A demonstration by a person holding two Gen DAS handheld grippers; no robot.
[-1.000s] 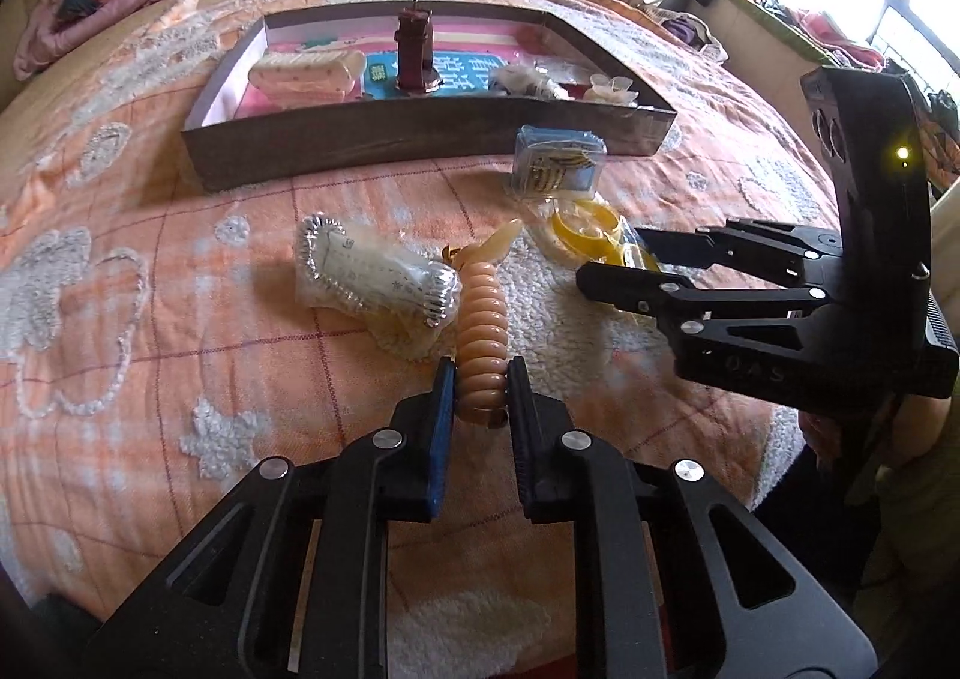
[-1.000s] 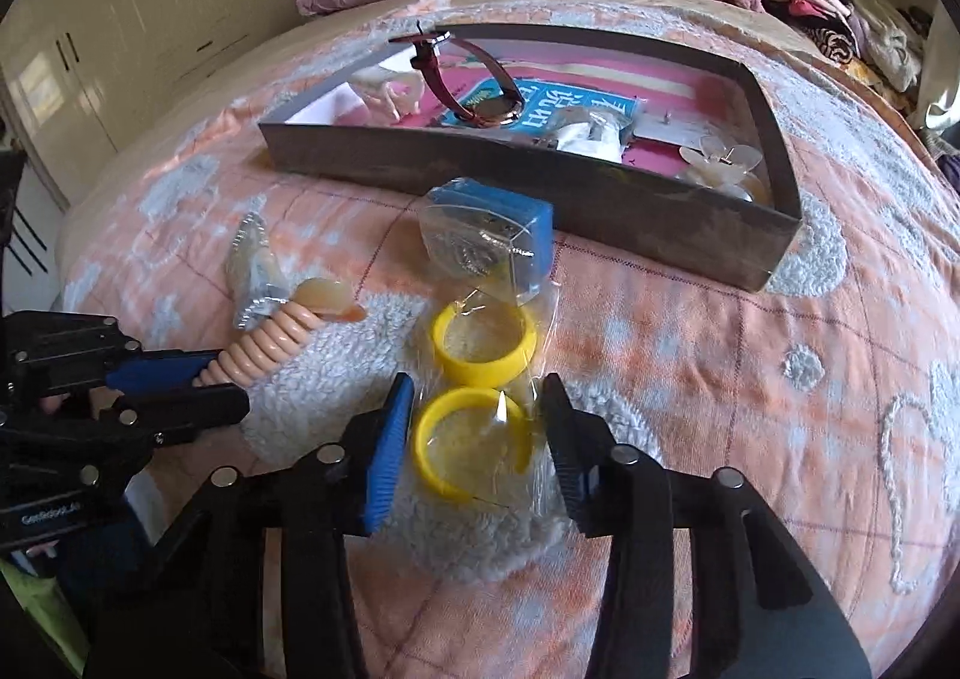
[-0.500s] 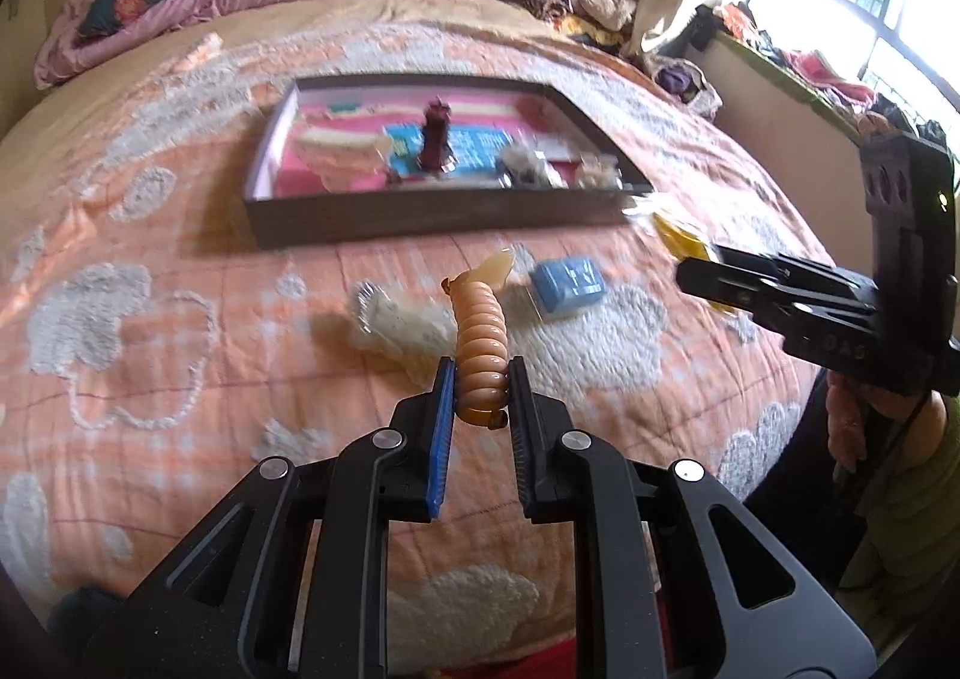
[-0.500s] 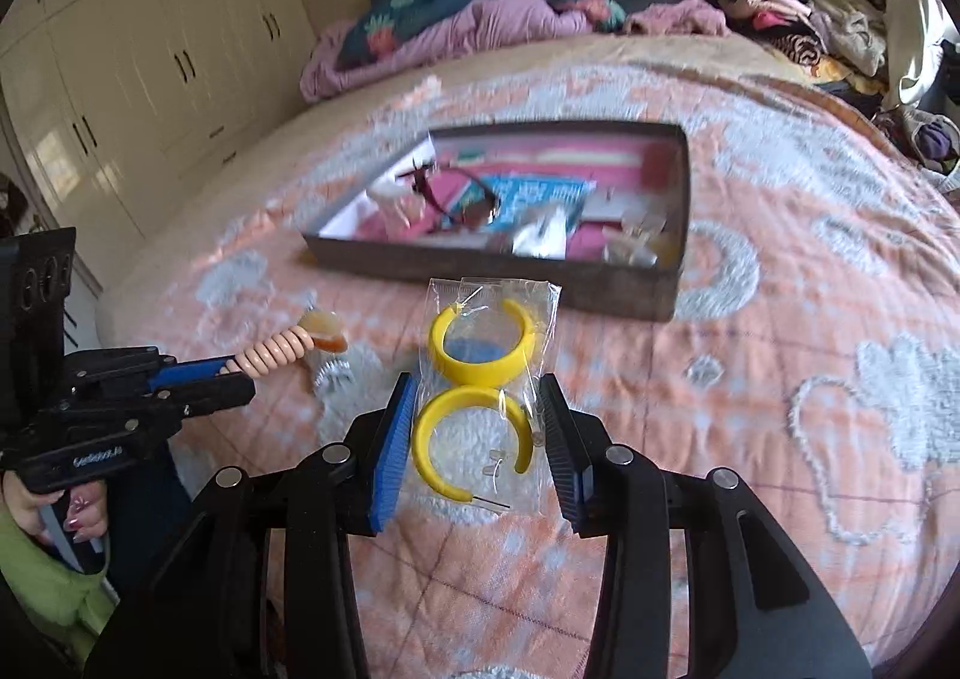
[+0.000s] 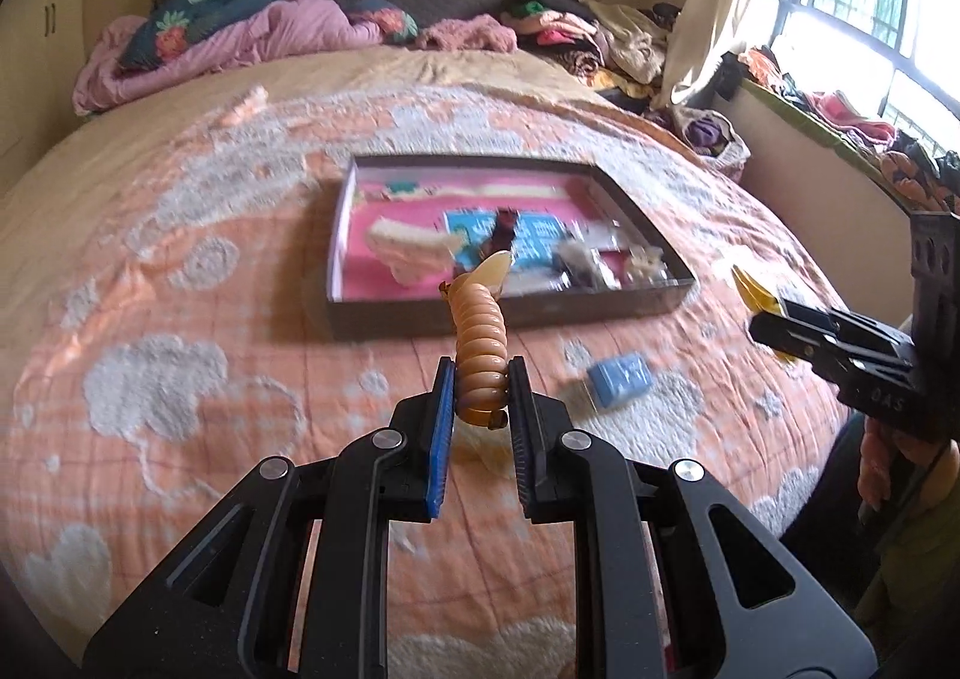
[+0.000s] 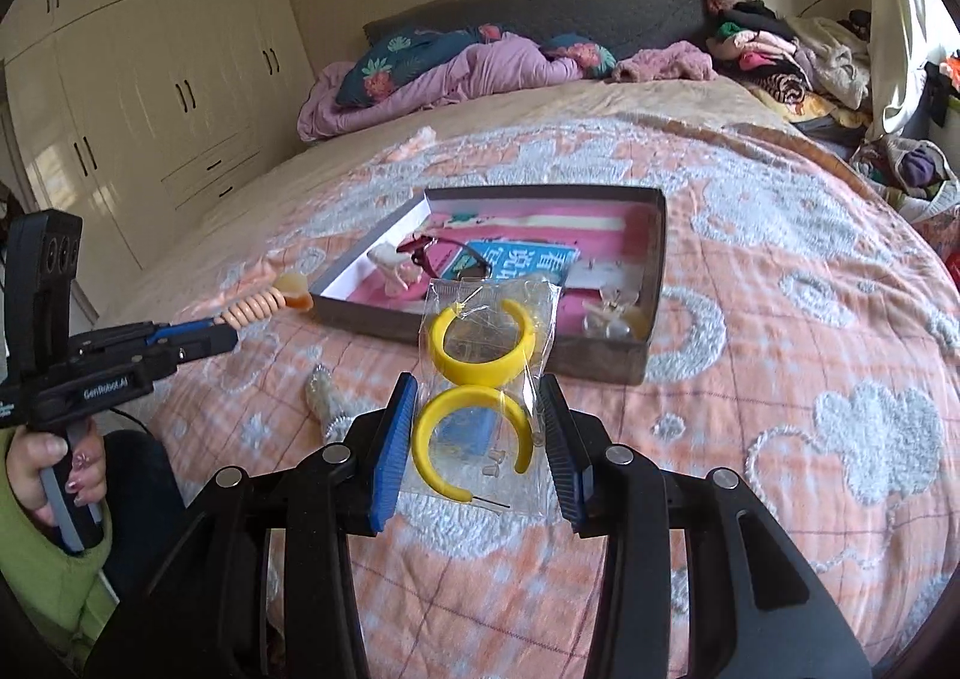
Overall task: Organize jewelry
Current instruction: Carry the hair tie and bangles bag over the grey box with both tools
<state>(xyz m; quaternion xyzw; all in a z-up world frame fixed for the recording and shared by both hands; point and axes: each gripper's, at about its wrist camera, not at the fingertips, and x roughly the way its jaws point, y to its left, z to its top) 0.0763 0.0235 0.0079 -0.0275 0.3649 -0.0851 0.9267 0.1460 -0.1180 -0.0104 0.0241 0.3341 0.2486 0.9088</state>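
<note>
Both grippers are up over the bed! The left gripper (image 5: 480,397) is clamped on a peach spiral hair clip (image 5: 480,343), lifted clear of the orange bedspread (image 5: 180,319), and its side reads "GenRobot.AI" in the right wrist view. The right gripper (image 6: 477,439) pinches a clear bag of yellow hoop earrings (image 6: 480,379), also raised off the covers. Ahead sits the open box (image 6: 657,259) with its pink lining, holding a watch (image 6: 444,253) and a blue card (image 6: 522,259) printed with Chinese characters, too small to read. A small blue case (image 5: 621,379) lies on the bedspread near the box.
</note>
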